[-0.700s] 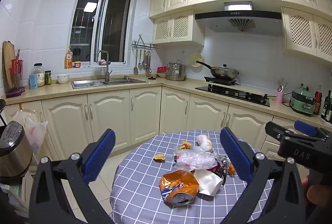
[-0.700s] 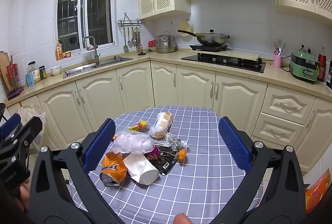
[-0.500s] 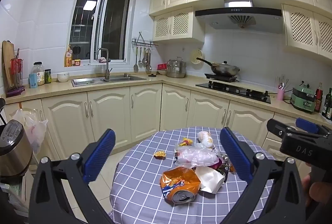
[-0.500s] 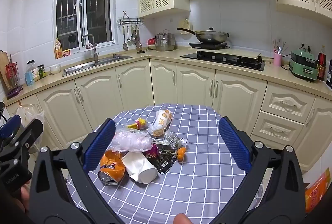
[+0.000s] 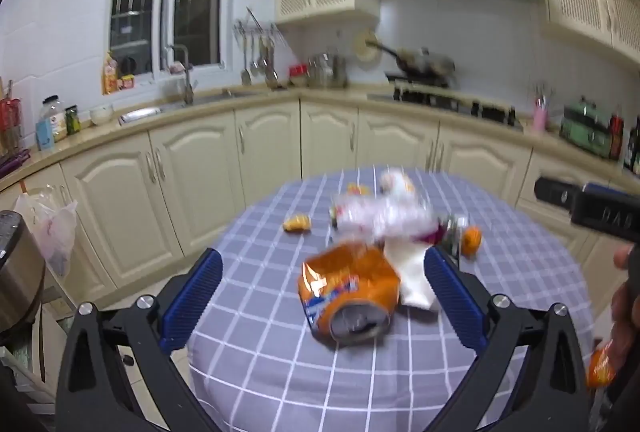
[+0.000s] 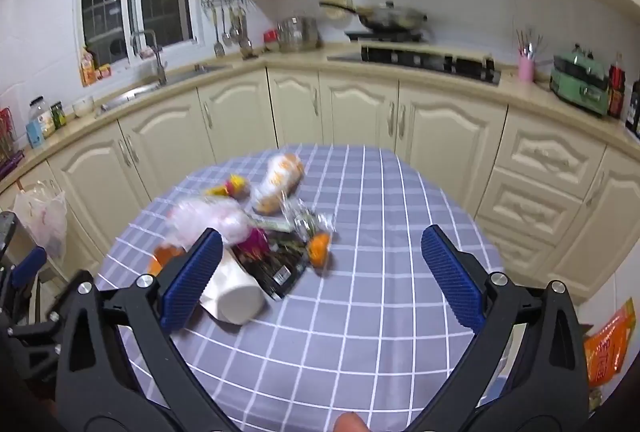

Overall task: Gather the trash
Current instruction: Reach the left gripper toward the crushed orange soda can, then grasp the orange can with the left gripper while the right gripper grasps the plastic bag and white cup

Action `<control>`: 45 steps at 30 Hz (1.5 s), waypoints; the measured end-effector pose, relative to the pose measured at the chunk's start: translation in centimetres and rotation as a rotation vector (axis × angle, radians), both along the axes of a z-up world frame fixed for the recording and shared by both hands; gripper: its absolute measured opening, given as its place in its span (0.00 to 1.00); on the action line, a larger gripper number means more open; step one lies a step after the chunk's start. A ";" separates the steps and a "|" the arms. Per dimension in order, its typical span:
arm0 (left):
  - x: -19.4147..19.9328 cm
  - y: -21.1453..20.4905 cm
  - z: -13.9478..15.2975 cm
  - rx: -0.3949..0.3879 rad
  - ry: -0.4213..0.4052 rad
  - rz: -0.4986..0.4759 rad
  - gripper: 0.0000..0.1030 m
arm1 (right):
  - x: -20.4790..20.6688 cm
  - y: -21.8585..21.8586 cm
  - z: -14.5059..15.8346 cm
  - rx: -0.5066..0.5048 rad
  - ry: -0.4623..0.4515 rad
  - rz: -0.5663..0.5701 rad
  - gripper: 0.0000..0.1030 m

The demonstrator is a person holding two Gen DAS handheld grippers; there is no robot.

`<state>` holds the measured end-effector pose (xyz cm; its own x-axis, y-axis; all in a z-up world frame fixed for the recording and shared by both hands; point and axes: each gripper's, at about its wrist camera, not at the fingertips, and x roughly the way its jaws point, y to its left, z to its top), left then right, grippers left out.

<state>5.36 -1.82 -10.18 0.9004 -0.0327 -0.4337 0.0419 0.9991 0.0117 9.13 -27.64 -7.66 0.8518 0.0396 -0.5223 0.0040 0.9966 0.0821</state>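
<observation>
A pile of trash lies on the round table with the grey checked cloth (image 5: 256,344) (image 6: 380,312). A crushed orange can (image 5: 350,292) lies nearest my left gripper (image 5: 324,300), which is open with the can between its fingers' line. Behind the can are a white paper cup (image 5: 412,272) (image 6: 234,292), a clear plastic bag (image 5: 380,216) (image 6: 208,218), a dark wrapper (image 6: 276,264), a bread bag (image 6: 278,182) and small orange scraps (image 5: 297,222). My right gripper (image 6: 320,280) is open and empty above the table, right of the pile.
Cream kitchen cabinets and a counter (image 5: 240,100) run behind the table, with a sink, a hob (image 6: 424,62) and a pan. A plastic bag (image 5: 48,228) hangs at the left. An orange packet (image 6: 608,344) lies low at the right.
Both grippers have moved forward and down toward the table; the trash pile now looks larger and closer. Both stay open.
</observation>
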 end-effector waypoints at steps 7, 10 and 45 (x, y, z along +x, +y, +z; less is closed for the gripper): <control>3.3 -1.9 -4.4 0.078 0.138 -0.008 0.96 | 1.9 -0.1 -3.6 0.002 0.091 0.016 0.95; 4.9 -2.6 -5.4 0.159 0.203 -0.005 0.96 | 2.4 -0.2 -4.6 0.001 0.118 0.016 0.95; 6.2 6.1 -5.4 -0.180 0.171 -0.053 0.37 | 13.8 14.9 -7.0 -0.146 0.285 0.414 0.59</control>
<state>11.59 4.30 -15.55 0.8096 -0.1684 -0.5624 0.0800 0.9807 -0.1784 22.89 -12.75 -14.61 0.6035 0.2525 -0.7564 -0.3910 0.9204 -0.0048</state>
